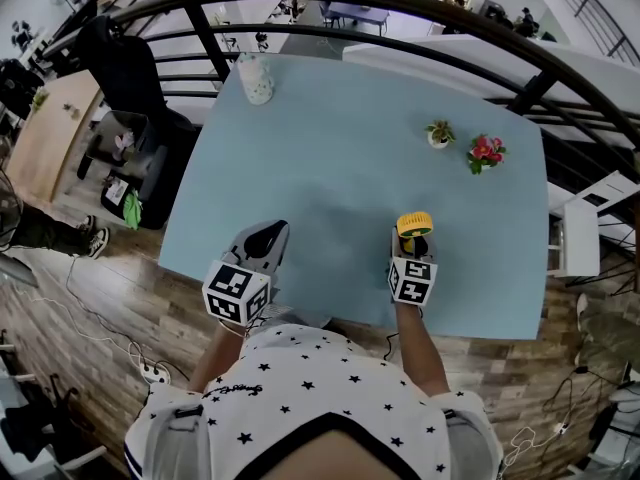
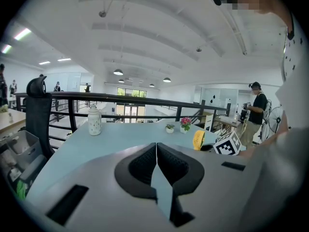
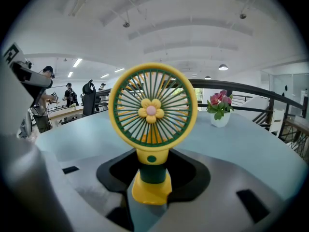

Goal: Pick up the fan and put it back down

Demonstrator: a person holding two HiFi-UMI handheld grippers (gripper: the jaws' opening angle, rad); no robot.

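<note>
The person stands at the table's (image 1: 350, 178) 6 o'clock edge, one gripper in each hand.

Left gripper (image 1: 268, 236) (image 2: 156, 148): positioned over the table at 7 o'clock. Its jaws are pressed together with nothing between them.

Right gripper (image 1: 413, 241) (image 3: 151, 172): positioned at 5 o'clock. Its jaws pinch the fan (image 1: 414, 222) (image 3: 152, 105) at the lower stem, just above the yellow base. The fan is upright, with its green grille and flower centre facing the right gripper view's camera. No view shows whether the base touches the table.

Plant (image 1: 438, 134) (image 2: 169, 128): small white pot at 2 o'clock, well apart from the fan.

Flowers (image 1: 485, 153) (image 3: 219, 105): pink, in a white pot just beside the plant, at its 4 o'clock.

Jar (image 1: 256, 78) (image 2: 94, 121): white, upright, near the far corner at 11 o'clock.

Railing (image 1: 400, 3): black, curved round the table's far edge.
</note>
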